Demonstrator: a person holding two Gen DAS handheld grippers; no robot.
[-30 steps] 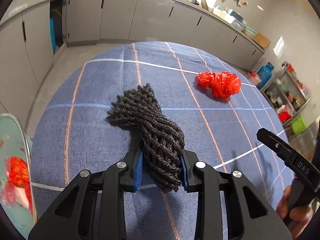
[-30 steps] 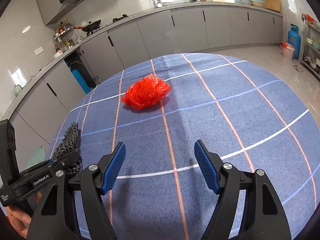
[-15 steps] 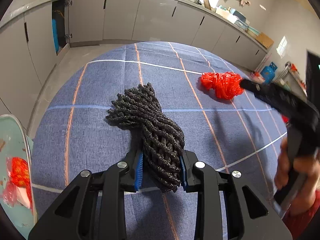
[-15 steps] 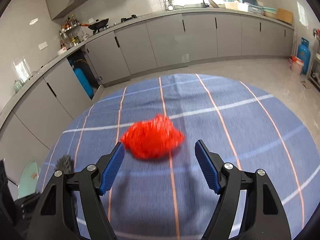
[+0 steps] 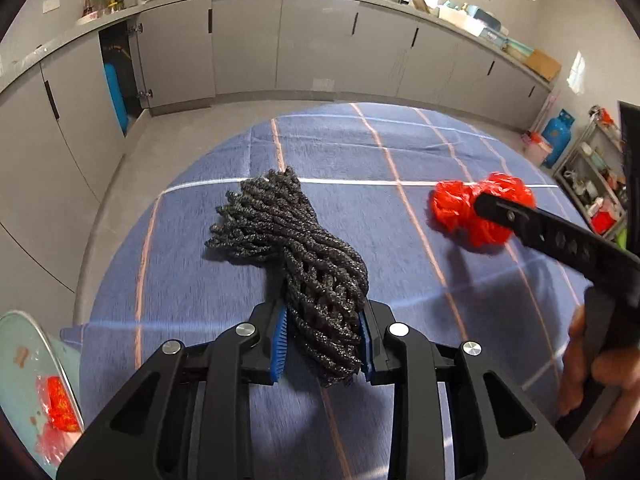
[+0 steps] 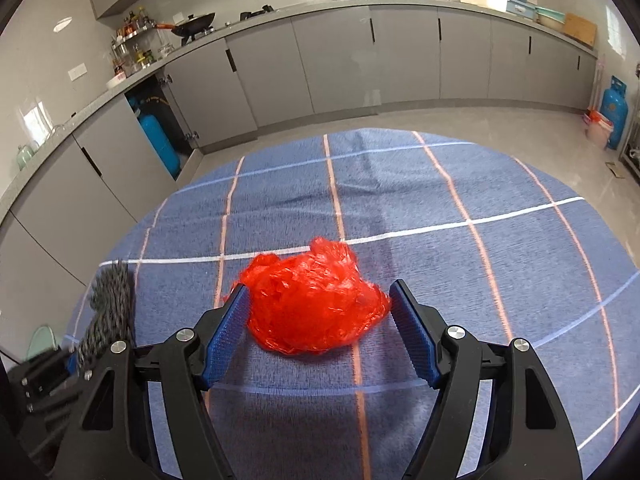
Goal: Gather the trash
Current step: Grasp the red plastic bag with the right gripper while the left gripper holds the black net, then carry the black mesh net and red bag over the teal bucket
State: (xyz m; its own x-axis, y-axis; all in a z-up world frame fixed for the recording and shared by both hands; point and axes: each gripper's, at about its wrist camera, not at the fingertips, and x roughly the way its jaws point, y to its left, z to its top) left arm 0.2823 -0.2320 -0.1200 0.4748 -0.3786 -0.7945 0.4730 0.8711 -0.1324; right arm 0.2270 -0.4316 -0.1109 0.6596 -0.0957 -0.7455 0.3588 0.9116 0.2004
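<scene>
Left wrist view: your left tongs are clamped on the near end of a dark grey net bundle, the rest of it trailing away over the blue checked tabletop. A pale green bin with red scraps inside sits at the lower left edge. Right wrist view: your right tongs stand wide, the crumpled red plastic bag lying on the tabletop between the blue pads, neither pressing it. A hand grips the right handle.
</scene>
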